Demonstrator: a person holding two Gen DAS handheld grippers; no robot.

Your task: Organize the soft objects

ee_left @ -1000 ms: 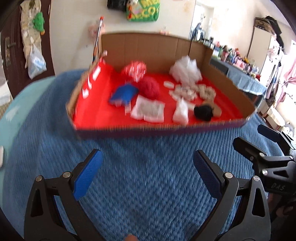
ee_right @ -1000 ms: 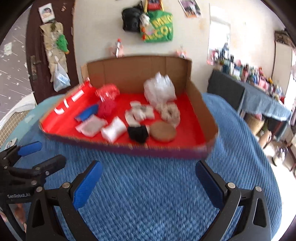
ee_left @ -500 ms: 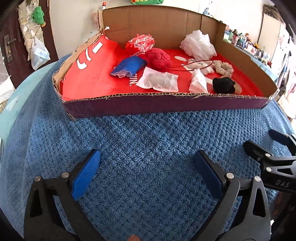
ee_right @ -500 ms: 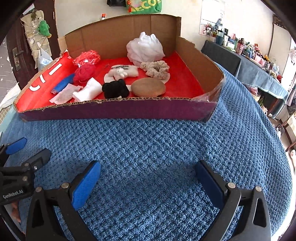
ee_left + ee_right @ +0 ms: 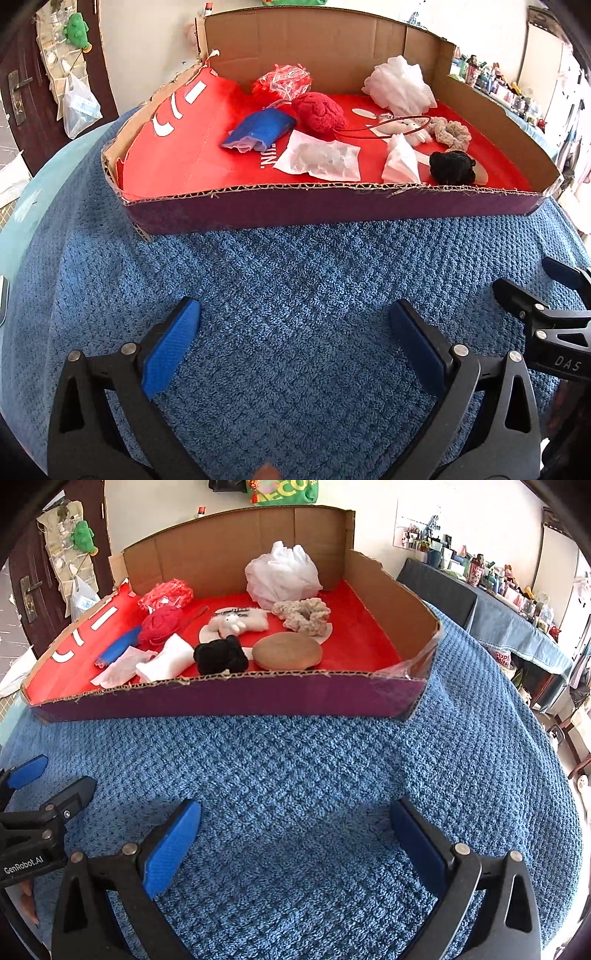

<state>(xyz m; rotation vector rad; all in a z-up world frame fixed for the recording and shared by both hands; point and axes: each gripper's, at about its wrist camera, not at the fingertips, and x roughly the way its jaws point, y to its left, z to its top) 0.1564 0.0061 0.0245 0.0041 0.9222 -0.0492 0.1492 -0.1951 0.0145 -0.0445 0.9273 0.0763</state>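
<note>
A shallow cardboard box [image 5: 332,206] with a red floor sits on a blue knit cover [image 5: 295,295]. In it lie several soft things: a red knit ball [image 5: 321,110], a blue pouch [image 5: 258,131], a flat white packet [image 5: 319,157], a black pom [image 5: 448,168], a white mesh puff [image 5: 399,86], a red net bag [image 5: 284,79], a beige scrunchie [image 5: 304,614], a tan round pad [image 5: 288,651] and a small white plush [image 5: 236,622]. My left gripper [image 5: 295,343] and right gripper [image 5: 295,834] are both open and empty, low over the cover in front of the box [image 5: 229,698].
The right gripper shows at the right edge of the left wrist view [image 5: 546,314]; the left gripper shows at the left edge of the right wrist view [image 5: 33,812]. A dark door [image 5: 22,92] stands far left. A cluttered table [image 5: 509,620] stands at the right.
Both grippers dropped lower and drew nearer the box front over the second; the view settled from blur to sharp. Both stayed open and empty.
</note>
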